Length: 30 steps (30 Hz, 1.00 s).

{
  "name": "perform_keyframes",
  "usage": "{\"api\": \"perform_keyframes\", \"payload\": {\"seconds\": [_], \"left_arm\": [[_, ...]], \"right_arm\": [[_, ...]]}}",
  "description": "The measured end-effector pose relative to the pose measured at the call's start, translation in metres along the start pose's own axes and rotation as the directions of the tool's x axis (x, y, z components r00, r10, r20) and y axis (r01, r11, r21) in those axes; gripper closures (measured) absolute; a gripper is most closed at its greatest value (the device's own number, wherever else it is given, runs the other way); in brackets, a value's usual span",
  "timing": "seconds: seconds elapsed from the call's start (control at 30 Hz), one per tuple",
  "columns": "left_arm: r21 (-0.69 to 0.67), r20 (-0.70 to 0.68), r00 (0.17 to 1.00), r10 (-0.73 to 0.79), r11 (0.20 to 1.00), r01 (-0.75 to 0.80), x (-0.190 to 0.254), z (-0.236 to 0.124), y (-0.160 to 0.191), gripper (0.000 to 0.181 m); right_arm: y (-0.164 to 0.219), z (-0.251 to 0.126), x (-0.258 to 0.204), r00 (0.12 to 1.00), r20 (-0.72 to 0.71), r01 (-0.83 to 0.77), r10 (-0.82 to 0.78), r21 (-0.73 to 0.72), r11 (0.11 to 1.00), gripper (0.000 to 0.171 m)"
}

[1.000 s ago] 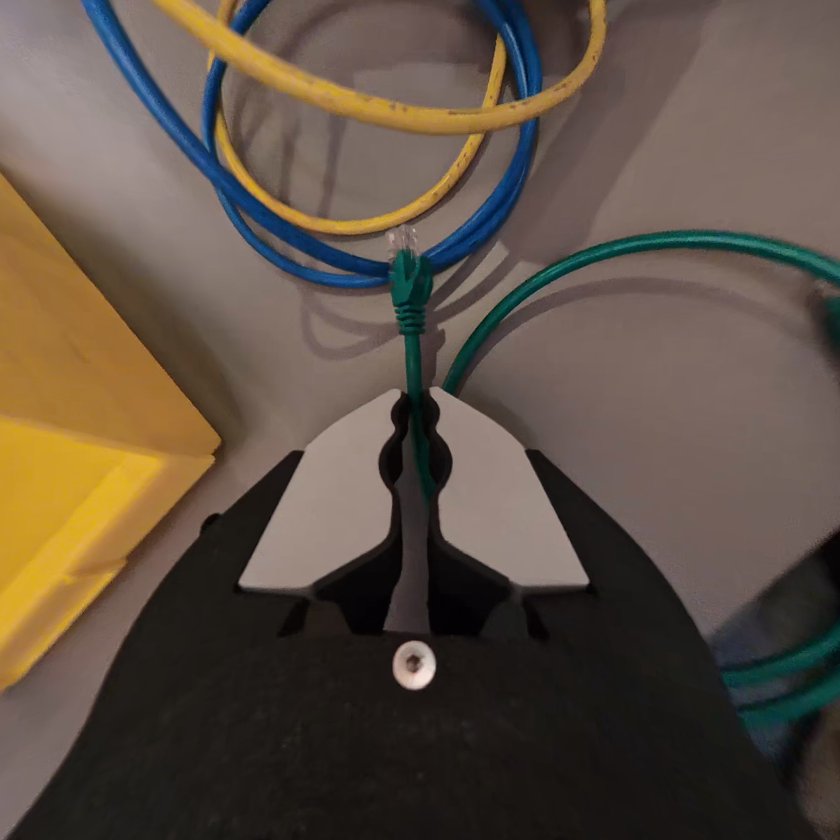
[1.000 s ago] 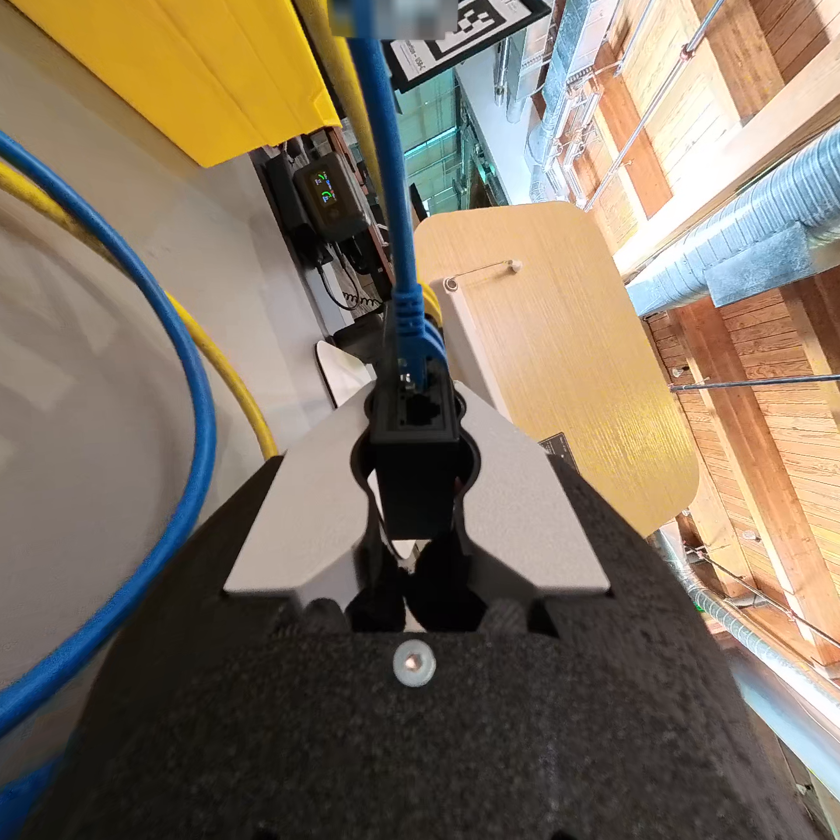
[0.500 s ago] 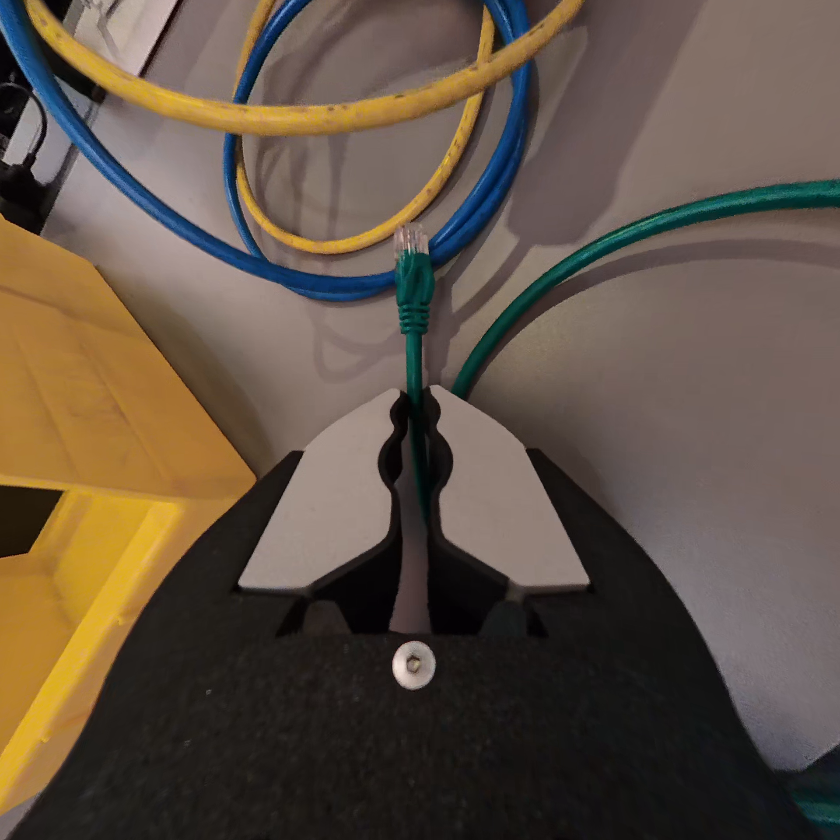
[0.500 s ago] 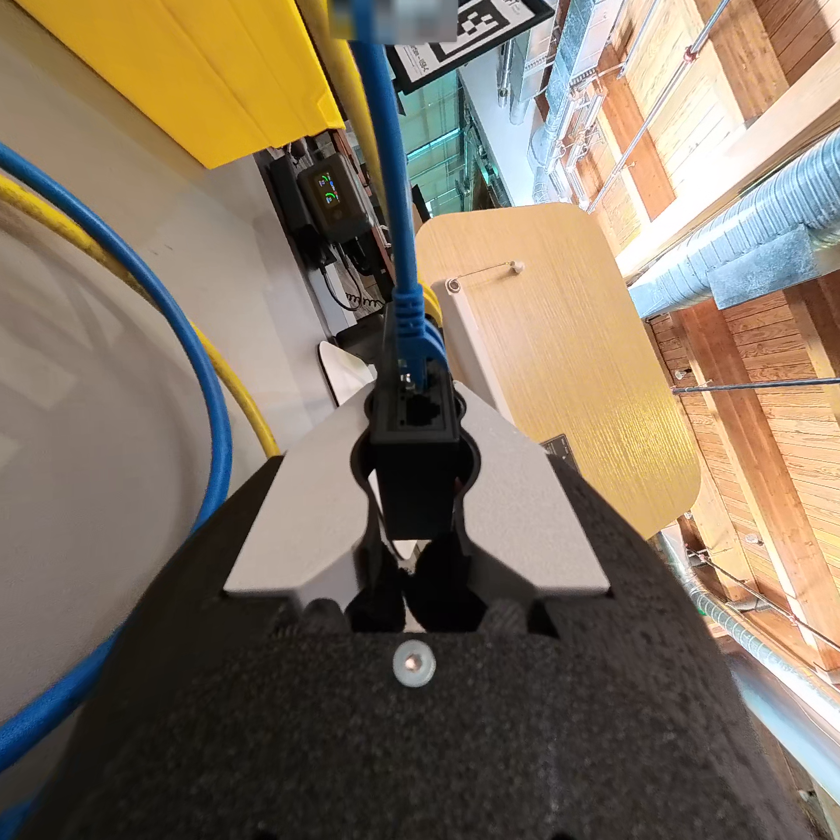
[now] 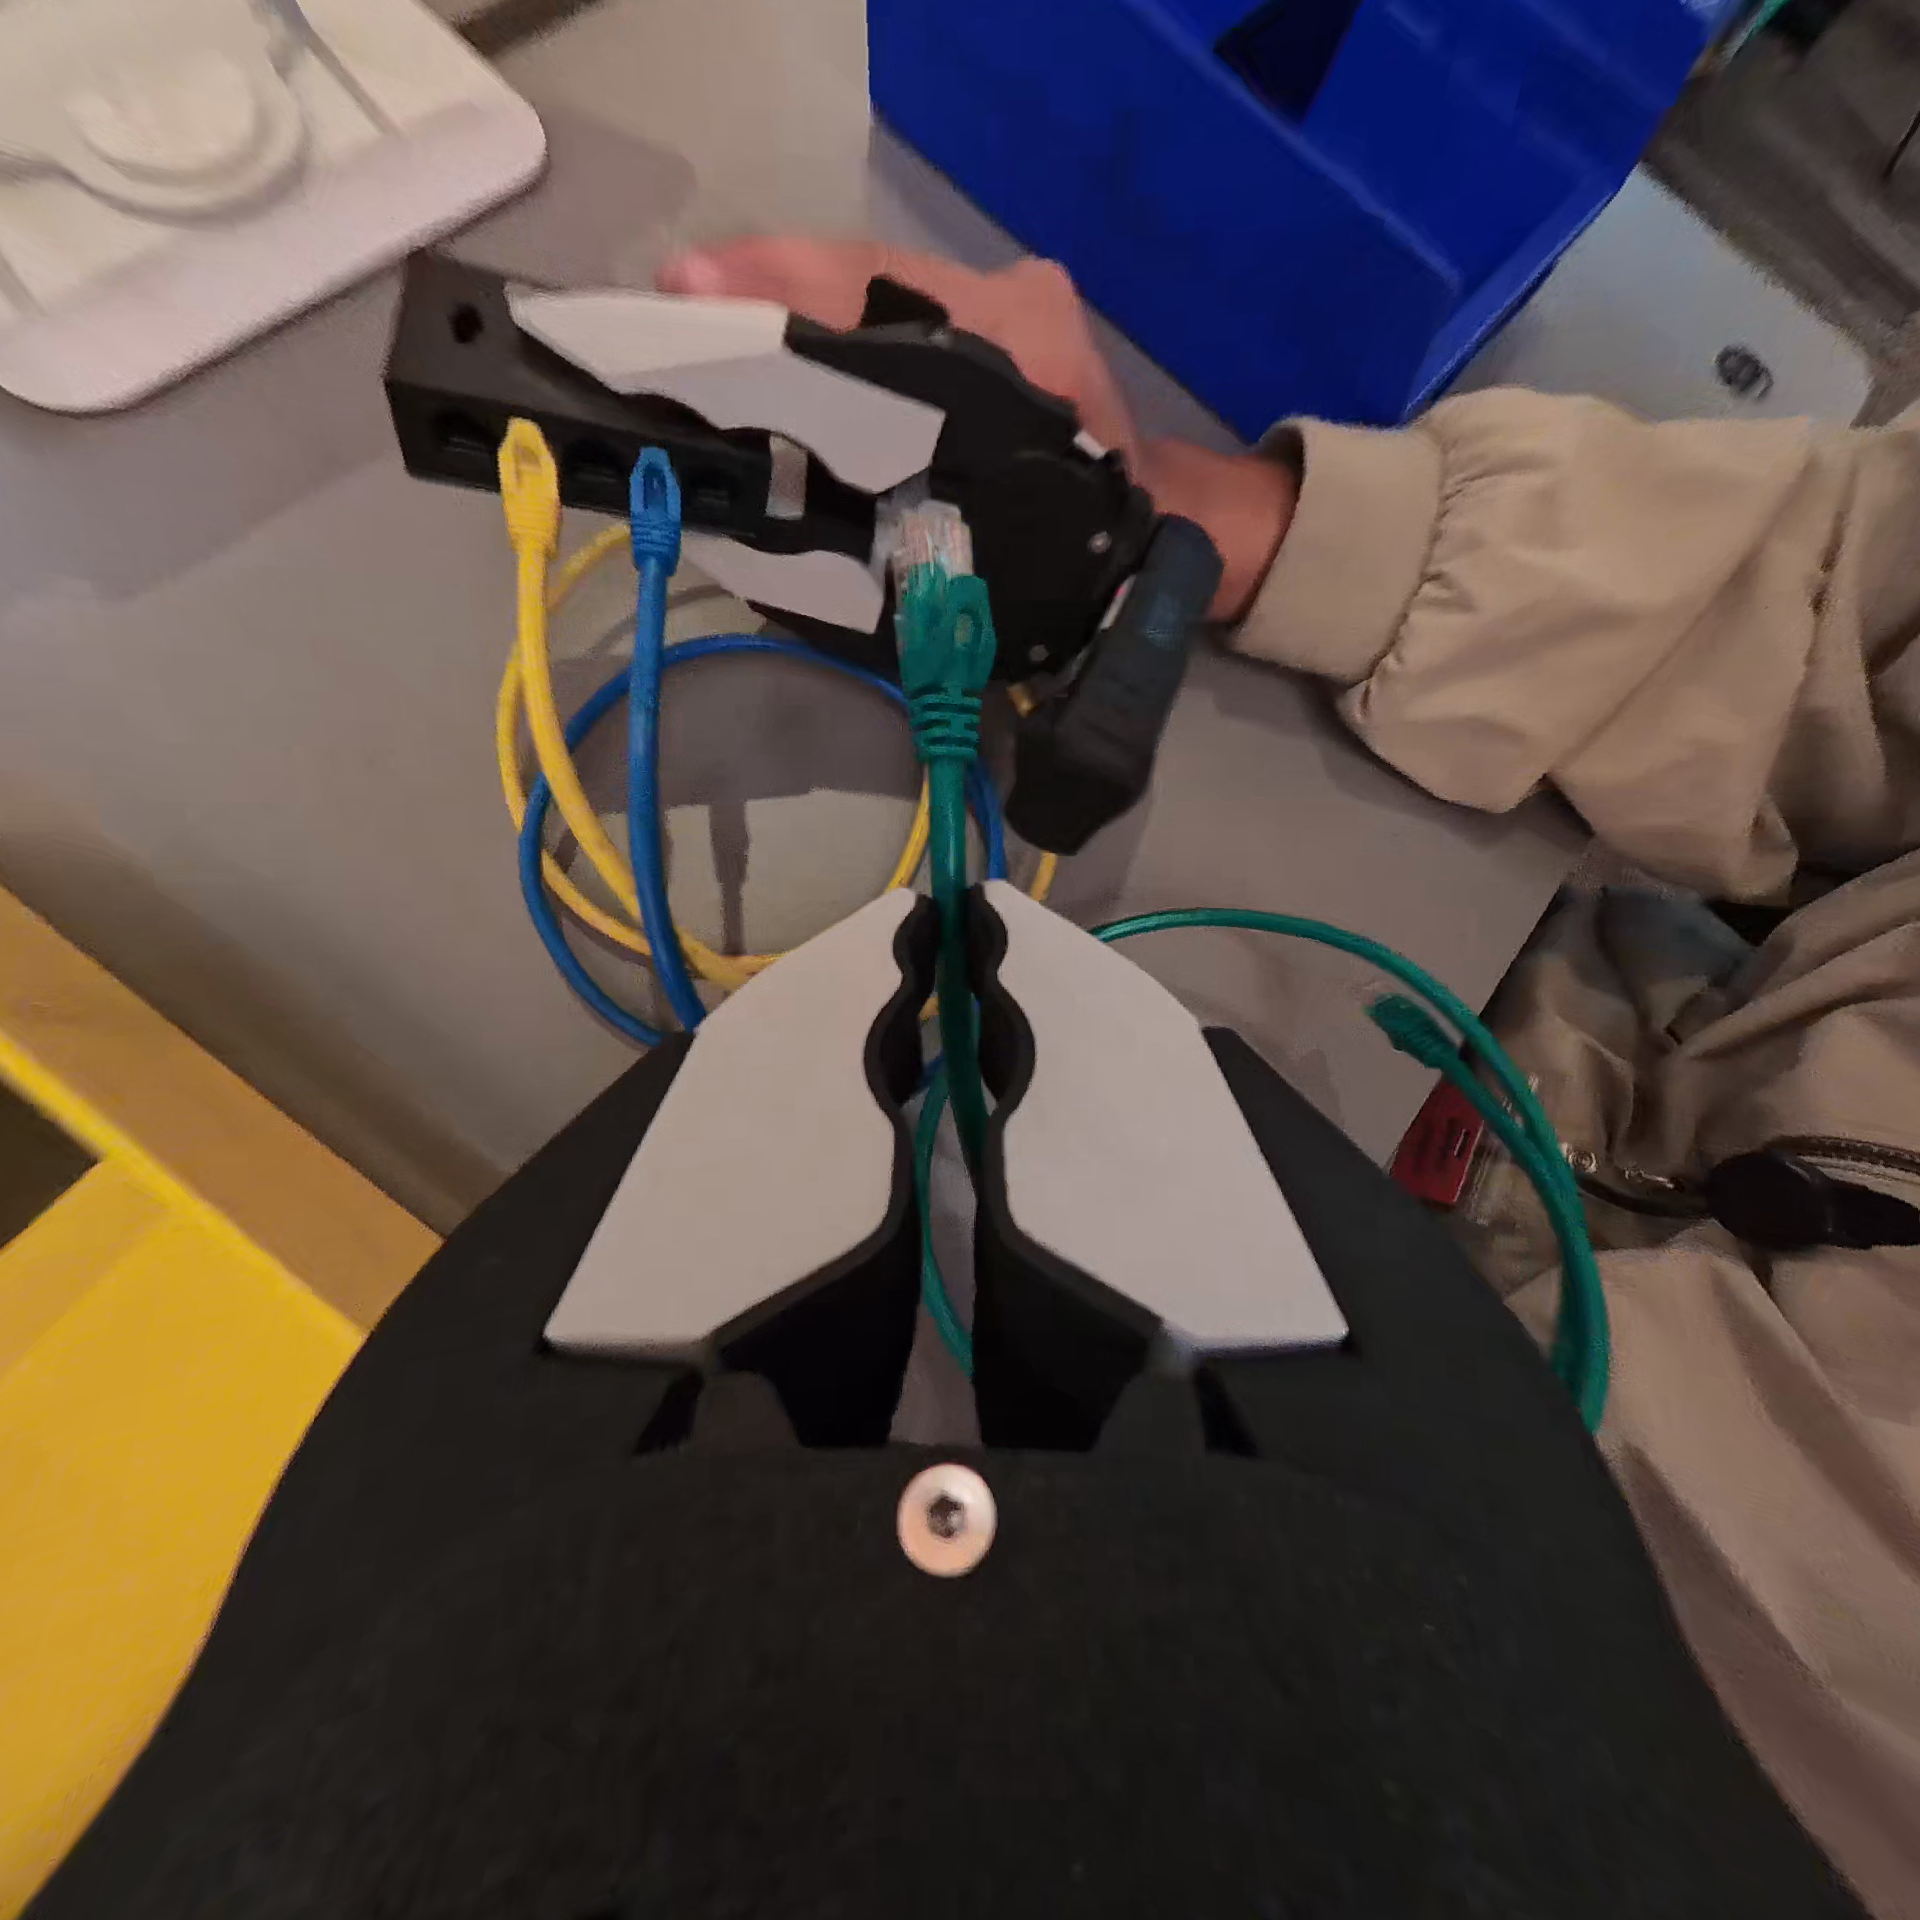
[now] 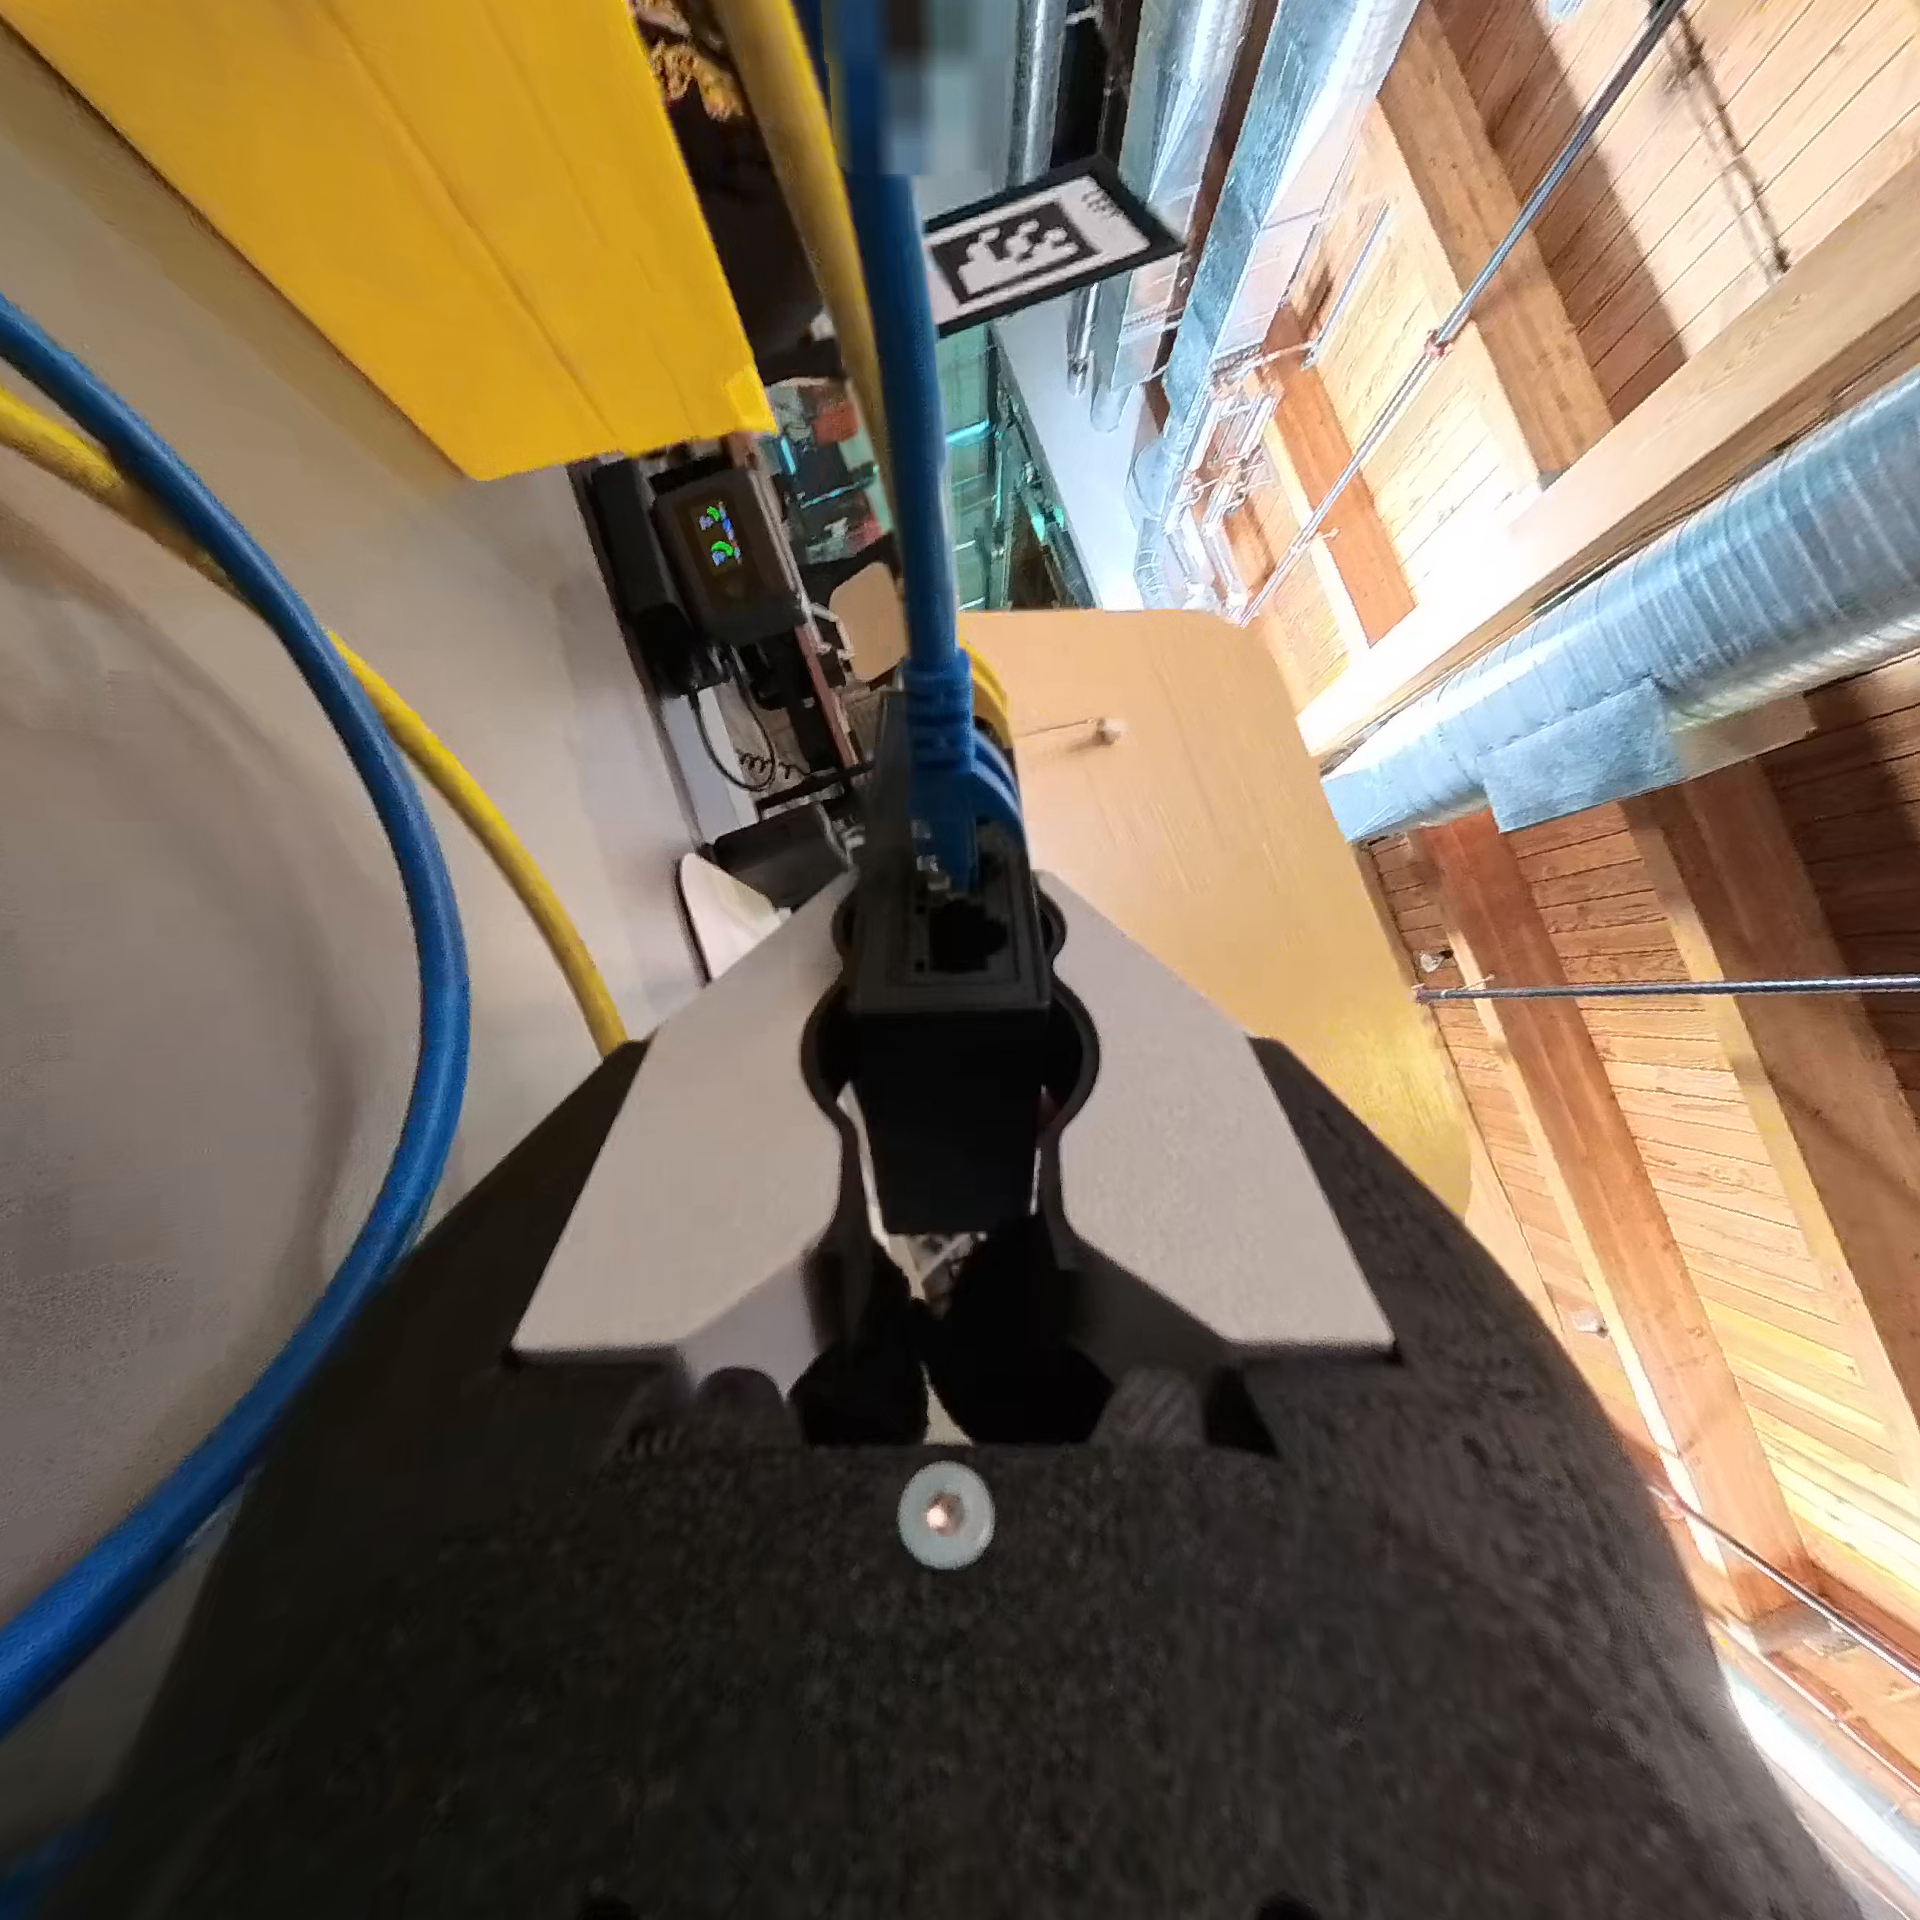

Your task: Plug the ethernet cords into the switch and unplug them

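Note:
My left gripper (image 5: 948,906) is shut on the green ethernet cord (image 5: 954,810), whose clear-tipped plug (image 5: 933,566) points up toward the black switch (image 5: 582,462). The plug is close to the switch's right end, not in a port. A yellow cord (image 5: 528,488) and a blue cord (image 5: 652,504) are plugged into the switch. My right gripper (image 6: 948,925) is shut on the switch (image 6: 948,1049), held off the table; it shows in the left wrist view (image 5: 758,436) too. In the right wrist view the blue cord (image 6: 940,748) enters a port.
A yellow bin (image 5: 125,1299) is at the left, a blue bin (image 5: 1247,166) at the back, a white tray (image 5: 208,177) at the back left. A person's hand and beige sleeve (image 5: 1558,623) are at the right. Cord loops (image 5: 582,821) lie on the grey table.
My left gripper has swung up from the table with the green cord, and the switch and right gripper have come into its view. The right gripper has shifted only slightly.

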<state>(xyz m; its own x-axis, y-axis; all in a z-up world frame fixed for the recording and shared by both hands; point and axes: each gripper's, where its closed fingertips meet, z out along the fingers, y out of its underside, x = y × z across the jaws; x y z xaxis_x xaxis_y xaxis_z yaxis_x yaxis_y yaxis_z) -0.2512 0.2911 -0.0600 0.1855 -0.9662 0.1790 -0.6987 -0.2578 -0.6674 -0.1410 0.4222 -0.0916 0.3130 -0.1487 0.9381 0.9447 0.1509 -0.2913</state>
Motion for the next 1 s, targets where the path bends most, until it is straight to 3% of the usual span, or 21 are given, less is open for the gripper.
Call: {"api": "perform_keyframes", "payload": {"seconds": [0.13, 0.4, 0.73, 1.0], "left_arm": [[-0.183, -0.034, 0.995, -0.089, 0.980, 0.082, -0.019, 0.036, 0.000, 0.176], [-0.324, -0.016, 0.984, -0.178, 0.932, 0.163, -0.031, 0.054, 0.004, 0.176], [-0.288, 0.011, 0.974, -0.224, 0.933, 0.218, -0.042, 0.052, -0.002, 0.176], [-0.345, 0.015, 0.983, -0.181, 0.922, 0.174, -0.039, 0.054, 0.004, 0.176]], "right_arm": [[-0.014, -0.006, 0.007, 0.999, -0.045, 0.031, -0.028, 0.063, 0.998, 0.145], [-0.021, -0.007, -0.002, 0.996, -0.026, 0.089, -0.087, 0.074, 0.993, 0.145], [-0.017, -0.005, -0.004, 0.995, -0.017, 0.097, -0.096, 0.054, 0.994, 0.145], [-0.019, -0.006, -0.007, 0.995, -0.008, 0.100, -0.099, 0.062, 0.993, 0.145]]}}
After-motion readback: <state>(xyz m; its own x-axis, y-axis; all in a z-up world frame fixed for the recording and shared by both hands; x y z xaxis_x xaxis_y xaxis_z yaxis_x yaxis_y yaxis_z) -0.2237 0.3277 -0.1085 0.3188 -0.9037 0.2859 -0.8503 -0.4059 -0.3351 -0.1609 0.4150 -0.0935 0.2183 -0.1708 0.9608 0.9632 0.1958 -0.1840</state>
